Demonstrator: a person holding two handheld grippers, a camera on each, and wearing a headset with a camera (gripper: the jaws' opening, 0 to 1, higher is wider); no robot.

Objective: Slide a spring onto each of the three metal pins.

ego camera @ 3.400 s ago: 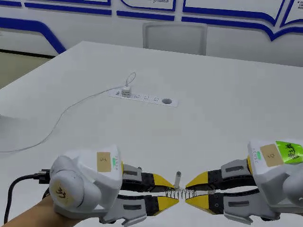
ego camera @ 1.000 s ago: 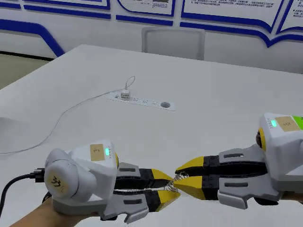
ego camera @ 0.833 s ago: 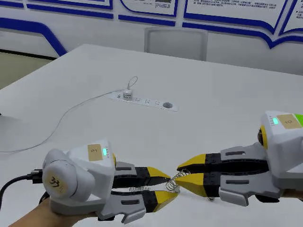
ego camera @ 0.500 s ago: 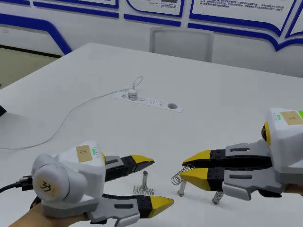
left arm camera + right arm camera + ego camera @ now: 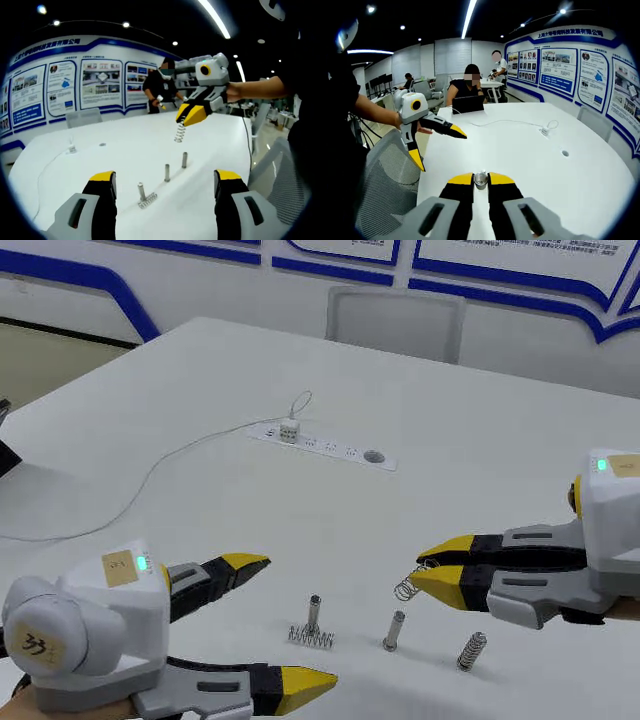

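Clearly the right gripper (image 5: 425, 573) is pinched almost closed on one end of a spring (image 5: 406, 587), which dangles from its yellow tips over the worktop (image 5: 200, 410), close above the middle pin (image 5: 394, 630) and clear of it. Meanwhile the left gripper (image 5: 298, 618) is spread wide and holds nothing; the left pin (image 5: 314, 608) stands just ahead of its parted tips, with a second spring (image 5: 310, 637) lying at its foot. Farther right a third spring (image 5: 470, 650) stands tilted on the worktop, seemingly over the last pin (image 5: 184, 160).
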